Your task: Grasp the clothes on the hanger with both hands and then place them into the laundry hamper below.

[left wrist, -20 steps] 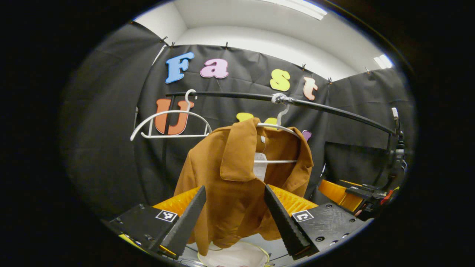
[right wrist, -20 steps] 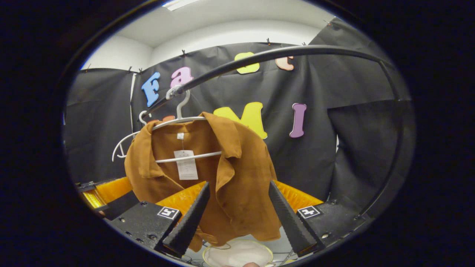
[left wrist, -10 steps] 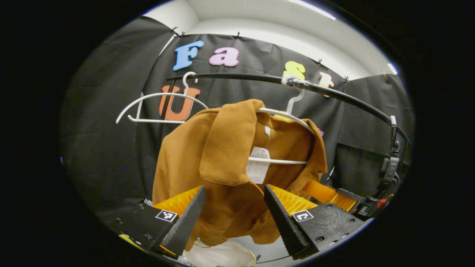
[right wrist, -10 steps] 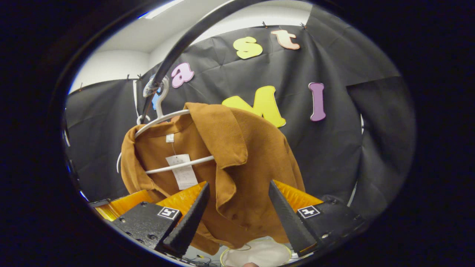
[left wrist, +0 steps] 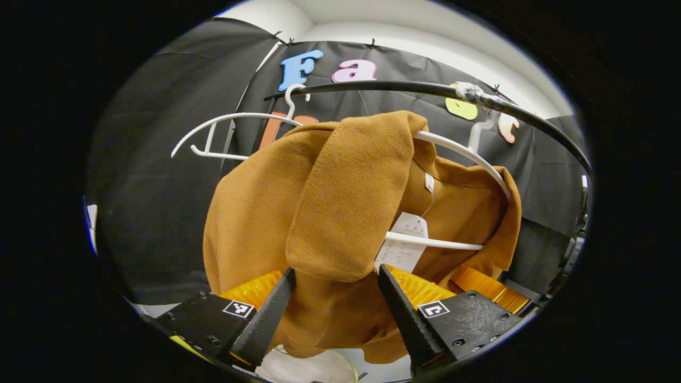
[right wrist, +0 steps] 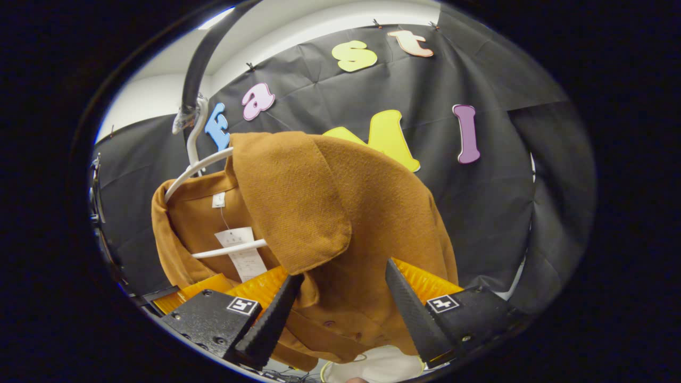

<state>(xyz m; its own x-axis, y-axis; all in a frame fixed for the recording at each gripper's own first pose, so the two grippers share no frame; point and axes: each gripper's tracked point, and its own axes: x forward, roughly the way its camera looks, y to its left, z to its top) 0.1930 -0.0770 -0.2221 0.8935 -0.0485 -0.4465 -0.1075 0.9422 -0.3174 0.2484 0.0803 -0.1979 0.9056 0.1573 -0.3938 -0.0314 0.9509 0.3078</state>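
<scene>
Left gripper (left wrist: 332,298): fingers apart, flanking the brown jacket's (left wrist: 319,213) collar.
Right gripper (right wrist: 340,303): apart likewise.
Contact: possibly none.

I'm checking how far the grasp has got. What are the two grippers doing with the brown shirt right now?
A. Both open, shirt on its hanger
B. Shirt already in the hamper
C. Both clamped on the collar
A: the left gripper and right gripper both stand open, and the brown shirt hangs on its white hanger.
</scene>
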